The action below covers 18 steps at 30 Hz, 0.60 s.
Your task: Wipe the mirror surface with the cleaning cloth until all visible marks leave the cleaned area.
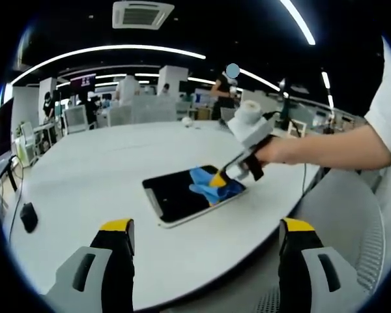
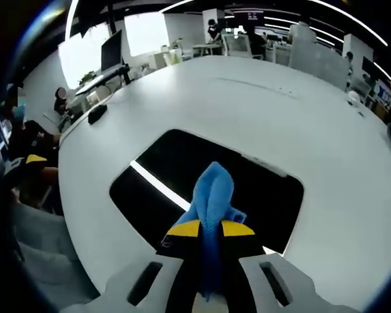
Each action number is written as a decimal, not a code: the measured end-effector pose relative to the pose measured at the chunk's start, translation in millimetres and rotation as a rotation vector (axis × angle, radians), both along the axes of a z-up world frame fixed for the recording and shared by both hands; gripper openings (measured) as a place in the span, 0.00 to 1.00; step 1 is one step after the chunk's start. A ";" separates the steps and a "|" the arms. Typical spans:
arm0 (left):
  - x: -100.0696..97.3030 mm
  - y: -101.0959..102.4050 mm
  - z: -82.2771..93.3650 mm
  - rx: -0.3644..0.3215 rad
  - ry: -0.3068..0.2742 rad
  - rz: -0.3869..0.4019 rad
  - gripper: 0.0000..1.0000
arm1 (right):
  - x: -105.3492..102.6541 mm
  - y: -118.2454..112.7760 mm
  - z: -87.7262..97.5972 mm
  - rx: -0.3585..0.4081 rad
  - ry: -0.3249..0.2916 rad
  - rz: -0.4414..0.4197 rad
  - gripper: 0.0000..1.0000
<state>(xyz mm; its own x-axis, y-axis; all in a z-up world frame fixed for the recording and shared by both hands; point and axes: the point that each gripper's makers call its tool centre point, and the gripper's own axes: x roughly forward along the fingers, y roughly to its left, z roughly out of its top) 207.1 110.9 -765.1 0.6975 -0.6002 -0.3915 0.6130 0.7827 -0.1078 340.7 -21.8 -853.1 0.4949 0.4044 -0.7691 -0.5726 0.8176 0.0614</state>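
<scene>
The big round white table [image 1: 104, 182] carries the mirror [image 1: 182, 199], which lies flat near the person's edge so both hands can reach it; its glass reads almost black, reflecting the dark ceiling and 1 light strip. The right gripper [image 2: 210, 229] is clamped tight on the blue cloth [image 2: 212, 195], pressing its bunched end onto the glass, as a wiping stroke needs. The left gripper [image 1: 205, 228] hangs back off the table edge with its 2 jaws wide apart and empty, probably to stay clear. Any marks on the dark glass are too faint to make out, and the cloth hides the patch beneath it.
</scene>
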 end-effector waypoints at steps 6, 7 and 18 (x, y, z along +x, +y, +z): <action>-0.2 -0.3 0.4 0.001 -0.001 -0.003 0.92 | -8.9 0.5 0.8 0.001 0.003 0.006 0.05; -0.2 -0.3 0.4 0.001 -0.002 -0.003 0.92 | -10.4 0.4 0.8 0.003 0.003 0.005 0.05; -0.3 -1.4 1.6 -0.001 -0.008 -0.004 0.92 | -23.1 0.4 0.4 0.005 0.014 0.011 0.05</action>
